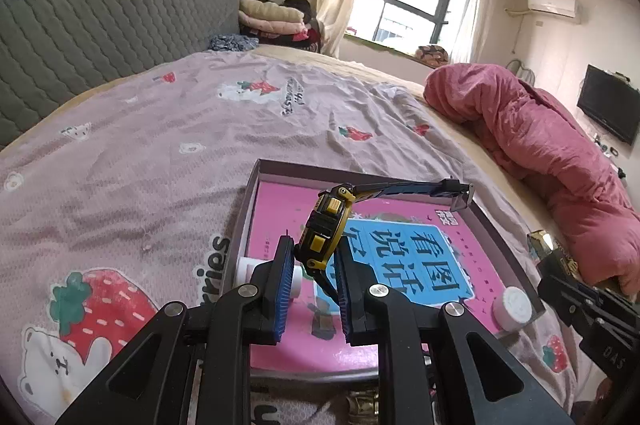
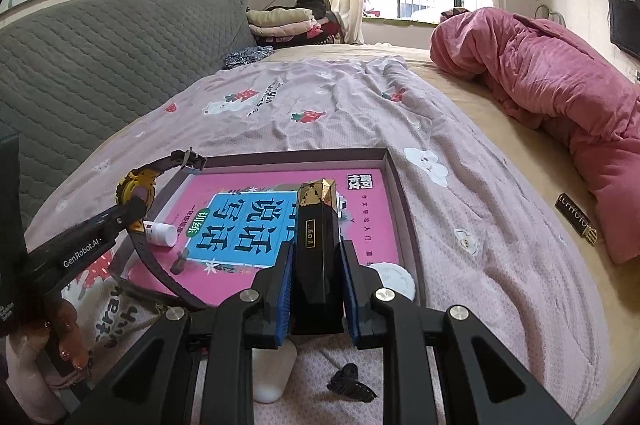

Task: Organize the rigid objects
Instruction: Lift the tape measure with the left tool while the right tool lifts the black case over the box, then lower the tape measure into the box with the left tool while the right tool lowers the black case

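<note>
Gripping a watch [image 1: 326, 229] over the tray [image 1: 504, 237], left fingers [image 1: 282, 289] clamped, right fingers [image 2: 280, 299] seemingly squeezing a black box [image 2: 318, 245].

Watch [image 1: 326, 225] yellow-black with dark strap; book [image 1: 400, 265] pink with blue panel; sheet [image 1: 140, 153] mauve, strawberry-and-bear print; quilt [image 1: 540, 137] pink.

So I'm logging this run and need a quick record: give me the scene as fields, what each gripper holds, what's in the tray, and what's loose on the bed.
left gripper: shut on yellow-black watch
right gripper: shut on black-gold box
tray: pink book, two white bottles
loose on bed: black label bar, white bar, black clip
</note>
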### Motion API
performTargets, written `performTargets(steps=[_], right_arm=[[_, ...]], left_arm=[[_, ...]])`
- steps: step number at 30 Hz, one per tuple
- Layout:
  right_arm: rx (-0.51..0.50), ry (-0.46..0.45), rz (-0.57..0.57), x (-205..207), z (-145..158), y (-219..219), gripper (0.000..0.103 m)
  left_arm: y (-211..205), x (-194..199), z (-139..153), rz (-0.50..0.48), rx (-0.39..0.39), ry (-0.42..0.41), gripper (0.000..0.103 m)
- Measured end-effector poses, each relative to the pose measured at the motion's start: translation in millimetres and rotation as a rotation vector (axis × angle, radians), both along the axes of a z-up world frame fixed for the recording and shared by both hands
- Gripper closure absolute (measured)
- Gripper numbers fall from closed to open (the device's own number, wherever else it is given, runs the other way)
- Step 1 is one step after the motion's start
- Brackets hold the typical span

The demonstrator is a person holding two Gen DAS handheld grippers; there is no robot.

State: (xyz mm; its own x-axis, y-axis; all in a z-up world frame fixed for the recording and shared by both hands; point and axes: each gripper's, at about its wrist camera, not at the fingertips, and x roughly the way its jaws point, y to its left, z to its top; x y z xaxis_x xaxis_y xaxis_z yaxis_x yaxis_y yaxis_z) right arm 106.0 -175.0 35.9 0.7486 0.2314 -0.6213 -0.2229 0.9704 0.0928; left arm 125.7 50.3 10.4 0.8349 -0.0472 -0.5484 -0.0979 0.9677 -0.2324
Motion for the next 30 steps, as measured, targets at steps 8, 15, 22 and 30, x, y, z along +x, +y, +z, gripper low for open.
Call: performTargets(steps=[8,15,22,30], right_arm=[[-0.030,0.006,0.015,3,-4,12,0.081],[-0.030,0.023,0.010,8,-10,17,0.081],[-0.031,0.027,0.002,12,-12,18,0.081],[-0.029,0.042,-0.023,19,-14,14,0.081]], left_arm=[[-4,8,-7,0.002,0.022,0.020,0.083],[-2,12,-15,0.026,0.027,0.058,0.083],[-4,14,-20,0.013,0.038,0.082,0.083],[-11,17,-25,-0.026,0.055,0.120,0.083]])
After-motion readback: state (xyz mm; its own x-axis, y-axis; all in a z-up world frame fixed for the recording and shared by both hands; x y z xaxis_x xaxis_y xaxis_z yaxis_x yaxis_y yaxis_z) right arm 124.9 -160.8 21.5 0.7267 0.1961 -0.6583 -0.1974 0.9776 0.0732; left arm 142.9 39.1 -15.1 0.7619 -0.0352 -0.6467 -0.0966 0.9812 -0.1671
